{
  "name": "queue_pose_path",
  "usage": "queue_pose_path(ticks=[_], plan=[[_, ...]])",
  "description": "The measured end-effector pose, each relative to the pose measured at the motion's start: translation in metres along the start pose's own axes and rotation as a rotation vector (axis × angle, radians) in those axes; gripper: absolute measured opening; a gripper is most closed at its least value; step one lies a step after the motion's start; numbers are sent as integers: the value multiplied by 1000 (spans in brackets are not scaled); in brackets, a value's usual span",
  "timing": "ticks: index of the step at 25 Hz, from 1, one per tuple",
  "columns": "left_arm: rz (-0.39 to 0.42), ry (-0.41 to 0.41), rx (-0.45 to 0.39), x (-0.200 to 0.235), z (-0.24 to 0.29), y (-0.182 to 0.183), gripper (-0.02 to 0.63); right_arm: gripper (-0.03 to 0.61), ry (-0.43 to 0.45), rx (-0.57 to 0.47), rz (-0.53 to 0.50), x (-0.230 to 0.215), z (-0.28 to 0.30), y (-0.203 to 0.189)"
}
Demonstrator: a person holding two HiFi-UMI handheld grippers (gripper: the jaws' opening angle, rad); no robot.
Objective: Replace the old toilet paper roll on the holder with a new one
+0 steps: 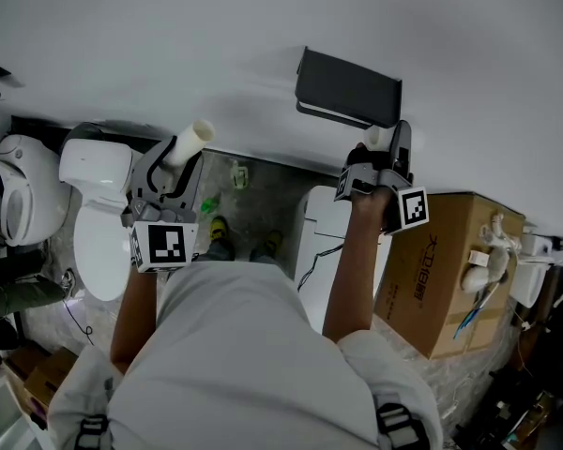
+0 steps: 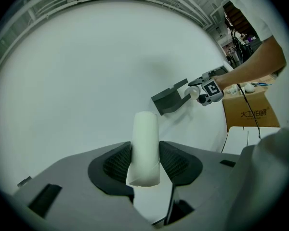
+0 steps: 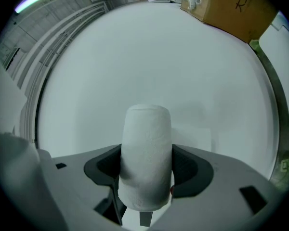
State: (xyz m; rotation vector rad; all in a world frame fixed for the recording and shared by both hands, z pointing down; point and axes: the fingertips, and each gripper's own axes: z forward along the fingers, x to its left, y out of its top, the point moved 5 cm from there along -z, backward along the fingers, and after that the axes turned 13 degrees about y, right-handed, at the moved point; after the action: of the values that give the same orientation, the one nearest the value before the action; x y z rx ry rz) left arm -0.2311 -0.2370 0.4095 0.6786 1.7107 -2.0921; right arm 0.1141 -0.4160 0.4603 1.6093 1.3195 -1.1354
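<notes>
Both hands are busy at once here. The left gripper [image 1: 172,178] is clamping the bare cardboard tube [image 1: 195,139], with its jaws drawn in narrow and pressing on either side. The tube is poking out toward 11 o'clock in the head view, well apart from the holder [image 1: 347,87] and over by the toilet [image 1: 94,204]. So the old core is reading as already off the holder. That half of the job looks done, though the tube is not yet set down anywhere.

Up at 1 o'clock, the right gripper [image 1: 380,162] is gripping the new roll [image 3: 145,153]. Its jaws are standing wide around the fat white body, with the pads pressing into its sides. It is facing the white wall [image 1: 169,45] just below the holder, at about 5 o'clock from the holder's dark cover. I cannot tell whether the roll is touching the holder.

In the left gripper view the holder is showing no paper of its own. By my judgement, what is left is seating the new roll on the holder, letting it go, and getting rid of the old tube.
</notes>
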Motion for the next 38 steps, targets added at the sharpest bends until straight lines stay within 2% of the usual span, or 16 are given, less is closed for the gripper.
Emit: queue_pose_path(ticks=[4,14,18,23,38], plan=[[-5,6,3,4,-2,-4,199,302,-7,-2,-2,-1,-1,-7],[5,17,-4,10,-10,-4,199,301,-11,79,29,-5,1,-45],[-14,37,21,10,-17,-6,200,301,-8,106,41,-2,3,-52],[-14,58,28,27,-22,-25,200,299,-2,148,61,-7,5,-91],[-30,97,50,50,-43,-47,201,290,15,240,76,-4,1,-145]])
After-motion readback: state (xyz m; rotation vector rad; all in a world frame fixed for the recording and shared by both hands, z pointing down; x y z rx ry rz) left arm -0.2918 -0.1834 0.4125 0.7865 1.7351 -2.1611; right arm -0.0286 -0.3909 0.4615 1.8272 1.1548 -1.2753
